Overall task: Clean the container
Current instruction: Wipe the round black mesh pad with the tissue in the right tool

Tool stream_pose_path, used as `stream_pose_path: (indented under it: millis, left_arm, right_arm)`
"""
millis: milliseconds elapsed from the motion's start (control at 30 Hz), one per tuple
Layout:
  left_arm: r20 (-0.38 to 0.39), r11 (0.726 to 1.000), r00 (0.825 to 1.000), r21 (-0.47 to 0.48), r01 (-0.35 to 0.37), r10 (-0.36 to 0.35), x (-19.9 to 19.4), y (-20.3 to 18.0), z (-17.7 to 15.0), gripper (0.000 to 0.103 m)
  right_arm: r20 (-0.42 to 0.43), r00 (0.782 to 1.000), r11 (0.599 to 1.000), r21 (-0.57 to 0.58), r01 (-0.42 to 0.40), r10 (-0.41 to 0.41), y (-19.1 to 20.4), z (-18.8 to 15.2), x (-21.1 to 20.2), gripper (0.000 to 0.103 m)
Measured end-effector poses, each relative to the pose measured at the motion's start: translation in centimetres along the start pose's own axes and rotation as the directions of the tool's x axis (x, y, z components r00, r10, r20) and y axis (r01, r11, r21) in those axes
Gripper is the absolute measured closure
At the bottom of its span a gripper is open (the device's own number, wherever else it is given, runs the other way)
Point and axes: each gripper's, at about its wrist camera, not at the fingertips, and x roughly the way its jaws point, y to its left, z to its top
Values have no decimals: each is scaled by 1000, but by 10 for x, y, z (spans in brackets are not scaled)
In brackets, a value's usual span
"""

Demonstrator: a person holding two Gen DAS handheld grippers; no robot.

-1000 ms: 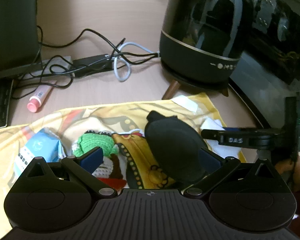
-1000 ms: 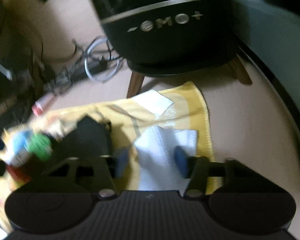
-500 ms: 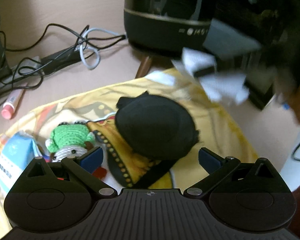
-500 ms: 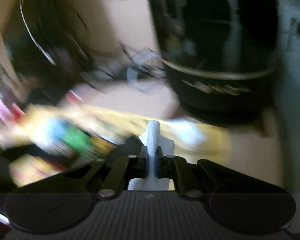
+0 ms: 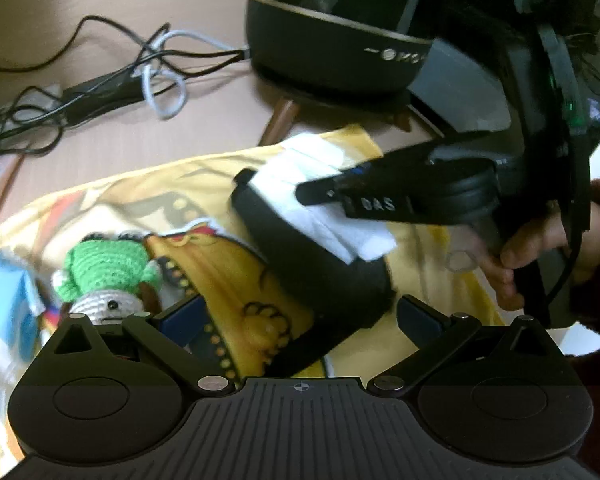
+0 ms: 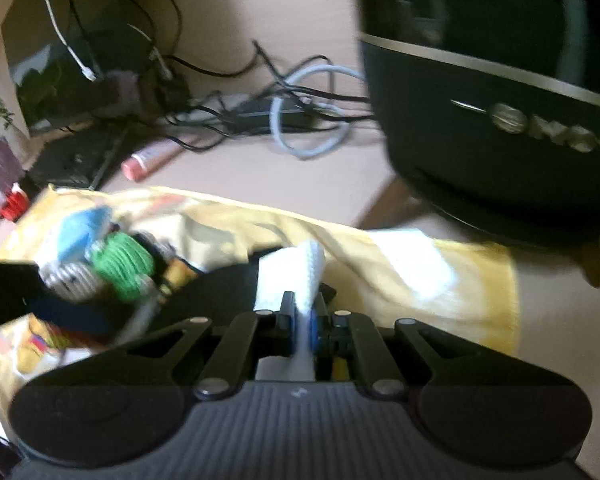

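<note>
"DAS" stands in pale letters on the right gripper point(image 5: 332, 192).

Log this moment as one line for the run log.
right gripper: shut on white tissue | tissue: over black case | left gripper: open, near case | case: on yellow cloth

The case point(image 5: 316, 264) is black, soft-looking and rounded, a bit like a flat shell. It lies shut on a yellow cloth point(image 5: 220, 184) with pictures on it, tilted so one end points up and away. A white wipe point(image 5: 320, 208) is folded and lies across the top of the case, touching it. The wipe is pinched near its edge and bends over the case's side.
</note>
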Motion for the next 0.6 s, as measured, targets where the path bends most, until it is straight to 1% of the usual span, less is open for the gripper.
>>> stream_pose_path:
  millis: [33,67,100,133,200,233,267,300,367,433,500,600]
  left_arm:
    - [-2,999,1000,31,11,-11,-1,-3,-1,0]
    - [-5,998,1000,64,22,-21,-1,-6,-3,0]
    - [-16,996,999,86,33,-32,1,-9,-3,0]
    - [-28,993,999,106,45,-42,3,-12,-3,0]
    - [-54,989,997,139,58,-51,9,-19,-3,0]
    - [-65,988,997,149,51,-42,13,-22,-2,0]
    - [-74,988,997,150,34,-23,16,-22,-1,0]
    - [-82,988,997,151,16,-4,18,-23,0,0]
    - [-83,991,997,133,7,4,16,-19,-1,0]
    - [-80,995,997,103,-3,11,15,-14,0,0]
    - [-80,998,997,65,-9,15,14,-7,3,0]
    - [-83,1000,997,4,8,-7,17,1,8,0]
  right_arm:
    - [-7,1000,1000,16,-4,4,-3,-4,-4,95]
    - [-14,1000,999,41,-28,28,-4,-6,-8,95]
    - [-18,995,993,75,-95,97,-4,-5,-12,95]
    - [-20,986,980,109,-164,167,-3,-4,-15,95]
    - [-31,948,938,161,-307,316,3,-6,-19,95]
    - [-51,932,924,161,-347,359,9,-8,-18,95]
    - [-73,928,925,139,-353,365,14,-11,-17,94]
    - [-89,935,937,105,-334,343,19,-15,-17,94]
    - [-99,962,966,61,-250,255,18,-23,-21,94]
    - [-71,975,974,96,-204,211,5,-28,-26,94]
    - [-36,989,982,124,-139,145,-9,-28,-34,94]
    - [14,998,982,178,-61,59,-29,-27,-41,94]
